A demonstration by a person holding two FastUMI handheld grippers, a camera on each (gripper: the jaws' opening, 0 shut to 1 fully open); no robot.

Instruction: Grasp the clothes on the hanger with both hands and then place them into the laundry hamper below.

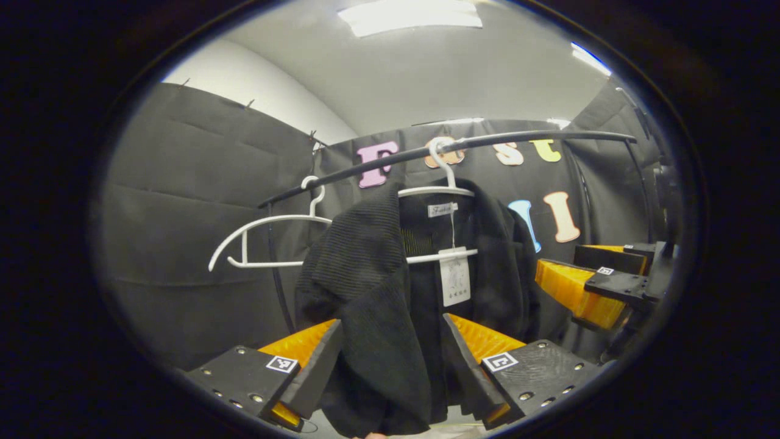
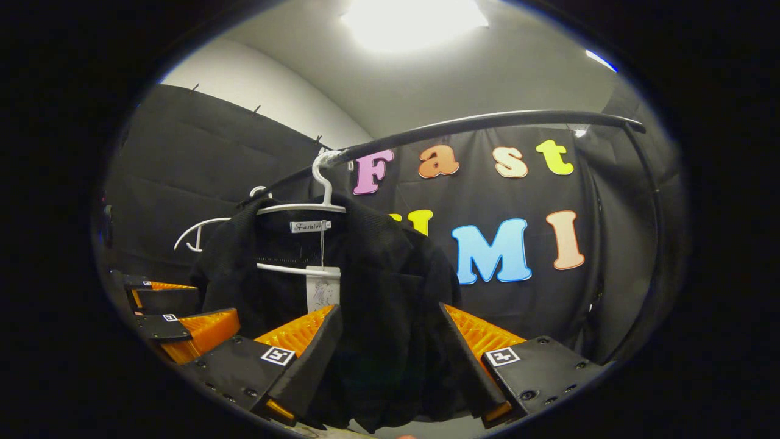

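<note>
The black jacket [image 1: 390,292] hung on its white hanger [image 1: 448,183], centre frame; my left gripper [image 1: 390,360] and right gripper [image 2: 390,360] gaped around its front panels. Tugging down risked snagging the hanger.

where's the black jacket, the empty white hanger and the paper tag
black jacket [image 1: 365,268]: left gripper view, on its ribbed front panel
empty white hanger [image 1: 268,222]: left gripper view, on its upper arm
paper tag [image 1: 455,277]: left gripper view, on the middle of the card
</note>
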